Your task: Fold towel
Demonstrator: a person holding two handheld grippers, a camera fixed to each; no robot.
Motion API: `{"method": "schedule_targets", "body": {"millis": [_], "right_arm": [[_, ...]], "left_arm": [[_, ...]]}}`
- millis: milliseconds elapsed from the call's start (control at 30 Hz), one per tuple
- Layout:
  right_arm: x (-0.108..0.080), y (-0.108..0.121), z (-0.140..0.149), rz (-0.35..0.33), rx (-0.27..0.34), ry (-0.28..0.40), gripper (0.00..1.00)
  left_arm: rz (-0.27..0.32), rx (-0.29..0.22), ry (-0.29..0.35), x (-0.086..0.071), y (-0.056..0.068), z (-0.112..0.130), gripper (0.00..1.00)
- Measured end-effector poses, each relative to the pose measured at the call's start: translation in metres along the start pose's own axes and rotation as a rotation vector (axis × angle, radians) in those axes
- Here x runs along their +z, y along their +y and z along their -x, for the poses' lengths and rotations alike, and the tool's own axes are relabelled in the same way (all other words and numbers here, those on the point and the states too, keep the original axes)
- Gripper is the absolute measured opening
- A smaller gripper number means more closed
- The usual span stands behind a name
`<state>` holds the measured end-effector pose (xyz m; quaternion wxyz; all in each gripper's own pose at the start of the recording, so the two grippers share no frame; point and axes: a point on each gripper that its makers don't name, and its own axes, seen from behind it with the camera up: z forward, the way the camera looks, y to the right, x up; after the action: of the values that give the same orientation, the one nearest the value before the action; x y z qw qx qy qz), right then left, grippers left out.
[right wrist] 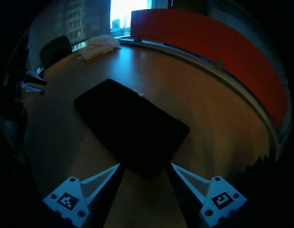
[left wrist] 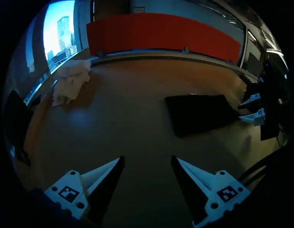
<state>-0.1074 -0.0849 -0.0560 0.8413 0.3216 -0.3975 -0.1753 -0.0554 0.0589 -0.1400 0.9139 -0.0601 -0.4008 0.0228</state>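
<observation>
In the left gripper view, the left gripper [left wrist: 147, 159] is hovering over the bare wooden counter [left wrist: 120, 125]. Its jaws are standing apart and grasping nothing. The dark towel [left wrist: 200, 113] is lying flat farther off to the right, with the right gripper [left wrist: 241, 112] just beside its edge.

In the right gripper view, the near corner of the dark towel [right wrist: 131, 129] is lying between the released jaws, not pinched. I think the grasping step is only beginning. Next, these jaws need closing on that corner, and the left gripper needs coming nearer to take another one.
</observation>
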Motion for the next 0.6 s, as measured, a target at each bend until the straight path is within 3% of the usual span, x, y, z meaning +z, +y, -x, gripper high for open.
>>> {"method": "schedule_targets", "body": {"millis": [300, 533, 600], "right_arm": [[0.0, 0.004, 0.02, -0.021, -0.011, -0.051, 0.68], [0.0, 0.003, 0.02, -0.043, -0.016, -0.059, 0.51], [0.001, 0.004, 0.02, -0.045, -0.016, -0.06, 0.5]], "left_arm": [[-0.008, -0.008, -0.006, -0.008, -0.001, 0.007, 0.91], [-0.015, -0.013, -0.008, -0.011, -0.003, 0.009, 0.9], [-0.016, -0.015, -0.009, -0.012, -0.003, 0.01, 0.91]]}}
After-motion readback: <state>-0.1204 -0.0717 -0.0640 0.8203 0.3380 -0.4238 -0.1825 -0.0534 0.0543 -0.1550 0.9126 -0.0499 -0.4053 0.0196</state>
